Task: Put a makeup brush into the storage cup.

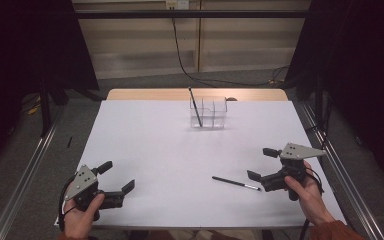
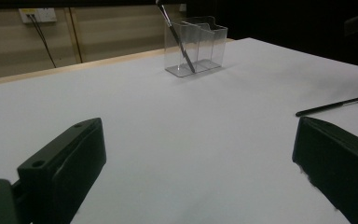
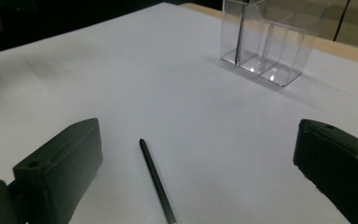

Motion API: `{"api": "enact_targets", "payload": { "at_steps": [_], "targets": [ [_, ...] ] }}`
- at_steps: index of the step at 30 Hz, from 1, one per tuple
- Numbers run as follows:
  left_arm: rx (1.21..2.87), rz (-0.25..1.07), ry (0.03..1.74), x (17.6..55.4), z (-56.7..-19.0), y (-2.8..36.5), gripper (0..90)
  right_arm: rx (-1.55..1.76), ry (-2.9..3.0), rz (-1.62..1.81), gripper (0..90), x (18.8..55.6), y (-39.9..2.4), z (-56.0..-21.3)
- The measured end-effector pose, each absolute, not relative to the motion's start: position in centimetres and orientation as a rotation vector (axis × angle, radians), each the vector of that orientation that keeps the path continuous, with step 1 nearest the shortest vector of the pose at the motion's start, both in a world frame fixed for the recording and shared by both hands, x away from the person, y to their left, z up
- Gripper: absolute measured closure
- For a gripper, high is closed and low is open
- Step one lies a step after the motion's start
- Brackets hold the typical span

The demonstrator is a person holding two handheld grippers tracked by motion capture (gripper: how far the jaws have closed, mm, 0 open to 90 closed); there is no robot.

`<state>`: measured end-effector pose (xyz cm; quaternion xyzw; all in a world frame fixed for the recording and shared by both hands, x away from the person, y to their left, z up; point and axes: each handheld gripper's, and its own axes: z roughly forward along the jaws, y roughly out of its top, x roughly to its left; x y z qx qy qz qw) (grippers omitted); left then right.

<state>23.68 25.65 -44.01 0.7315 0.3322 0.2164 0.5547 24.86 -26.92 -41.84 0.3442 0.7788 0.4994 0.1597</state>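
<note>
A clear plastic holder [image 1: 218, 113] with compartments stands at the far middle of the white table [image 1: 160, 150]. One thin black pen [image 1: 195, 107] leans in its left compartment. A second black pen [image 1: 235, 183] lies flat at the near right, just left of my right gripper [image 1: 261, 163], which is open and empty. In the right gripper view that pen [image 3: 156, 179] lies between the spread jaws, untouched, with the holder [image 3: 284, 42] beyond. My left gripper [image 1: 116, 176] rests open at the near left with nothing in it. The left gripper view shows the holder [image 2: 209, 42], its pen [image 2: 177, 39] and the lying pen [image 2: 328, 107].
A wooden strip [image 1: 150, 94] borders the table's far edge. Metal rails [image 1: 25, 175] run along both sides of the table. A black cable [image 1: 180, 50] hangs down the back wall. Dark curtains stand at left and right.
</note>
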Motion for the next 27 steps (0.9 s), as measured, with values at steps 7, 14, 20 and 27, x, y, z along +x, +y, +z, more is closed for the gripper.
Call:
{"api": "enact_targets", "payload": {
  "at_steps": [7,14,20,27],
  "targets": [
    [1.732,0.507,0.783,23.9,-44.0,25.6,2.7,0.924,2.398,1.362,1.0,25.9,-25.7,-41.8],
    [1.729,0.507,0.785,23.9,-44.0,25.6,2.7,0.919,2.503,1.224,1.4,26.6,-25.1,-41.8],
    [1.737,0.509,0.783,23.9,-44.0,25.5,2.7,0.936,2.639,1.167,1.8,27.9,-25.0,-42.1],
    [1.736,0.508,0.784,23.9,-44.0,25.5,2.6,0.829,2.795,1.048,2.4,28.7,-24.3,-41.7]
  ]
}}
